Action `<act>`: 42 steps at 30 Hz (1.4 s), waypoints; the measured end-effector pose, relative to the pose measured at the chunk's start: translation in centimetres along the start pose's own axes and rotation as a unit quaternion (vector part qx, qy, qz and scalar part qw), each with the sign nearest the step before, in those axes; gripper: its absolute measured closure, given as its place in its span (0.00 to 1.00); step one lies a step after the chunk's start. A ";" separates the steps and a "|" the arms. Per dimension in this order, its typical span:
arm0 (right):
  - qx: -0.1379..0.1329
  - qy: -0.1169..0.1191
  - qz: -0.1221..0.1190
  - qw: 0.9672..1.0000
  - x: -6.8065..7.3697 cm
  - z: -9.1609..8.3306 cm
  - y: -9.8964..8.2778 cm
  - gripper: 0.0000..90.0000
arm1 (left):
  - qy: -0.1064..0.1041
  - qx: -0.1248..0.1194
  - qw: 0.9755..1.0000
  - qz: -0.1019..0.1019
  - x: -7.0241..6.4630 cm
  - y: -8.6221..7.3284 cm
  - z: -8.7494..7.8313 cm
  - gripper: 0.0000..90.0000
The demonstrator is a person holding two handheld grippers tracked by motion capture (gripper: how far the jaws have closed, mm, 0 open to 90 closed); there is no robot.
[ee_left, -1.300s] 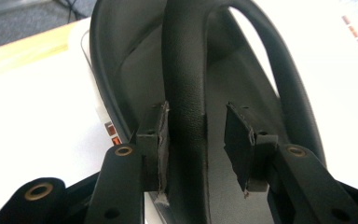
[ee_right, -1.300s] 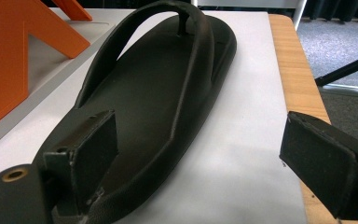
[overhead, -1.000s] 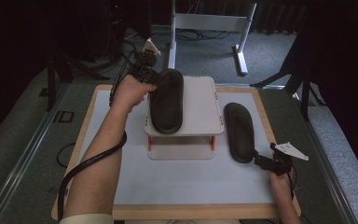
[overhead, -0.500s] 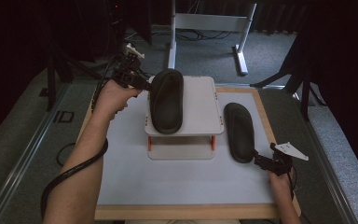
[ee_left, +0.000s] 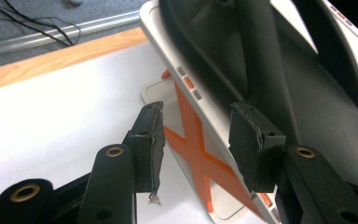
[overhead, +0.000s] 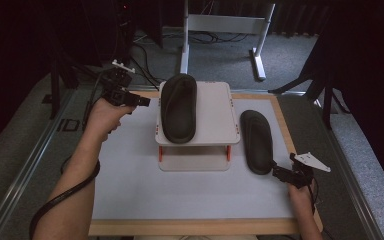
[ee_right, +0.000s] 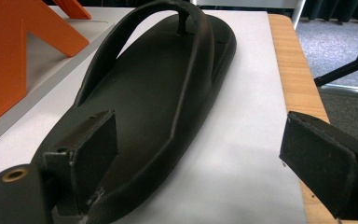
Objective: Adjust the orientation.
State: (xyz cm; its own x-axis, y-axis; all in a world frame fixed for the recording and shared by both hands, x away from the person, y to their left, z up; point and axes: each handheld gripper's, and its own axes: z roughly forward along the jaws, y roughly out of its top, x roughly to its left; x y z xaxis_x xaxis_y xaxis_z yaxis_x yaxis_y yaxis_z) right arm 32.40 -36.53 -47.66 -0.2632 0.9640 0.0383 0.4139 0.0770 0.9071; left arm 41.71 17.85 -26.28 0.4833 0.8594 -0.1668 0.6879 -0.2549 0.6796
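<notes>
Your right tongs (overhead: 278, 173) sit spread at the heel of the flip-flop (overhead: 256, 141) on the desk (overhead: 130, 190), one pad already over its edge; slide further on before pinching. Left tongs (overhead: 139, 101) hang parted and empty beside the rack (overhead: 215, 117).

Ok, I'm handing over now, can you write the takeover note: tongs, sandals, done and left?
Left tongs: open, empty, beside the white rack, apart from it.
Right tongs: open, at the heel of the sandal on the mat, not gripping.
Sandal on the rack: lies on the top shelf.
Done: one sandal racked.
Left: likely grip the mat sandal and place it on the rack.
</notes>
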 end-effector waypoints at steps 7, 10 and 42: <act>-0.002 -0.001 -0.002 1.000 0.0 0.0 0.0 0.12 | 0.000 -0.010 1.000 -0.009 1.1 -1.8 -0.3 0.61; -0.004 -0.001 -0.001 1.000 0.0 -0.1 0.0 0.12 | 0.002 -0.025 1.000 -0.011 1.5 -2.6 -0.4 0.61; -0.011 -0.006 -0.005 1.000 0.1 -0.1 0.0 0.12 | 0.030 -0.134 0.990 0.009 3.8 -14.7 2.6 0.61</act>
State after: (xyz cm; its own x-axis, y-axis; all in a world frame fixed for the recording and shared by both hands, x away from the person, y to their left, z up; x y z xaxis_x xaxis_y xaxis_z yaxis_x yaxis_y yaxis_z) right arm 32.31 -36.48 -47.67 -0.2565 0.9662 0.0251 0.3921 0.0803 0.9164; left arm 34.83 23.73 -38.77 0.4555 0.8828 -0.1147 0.5069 -0.1512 0.8487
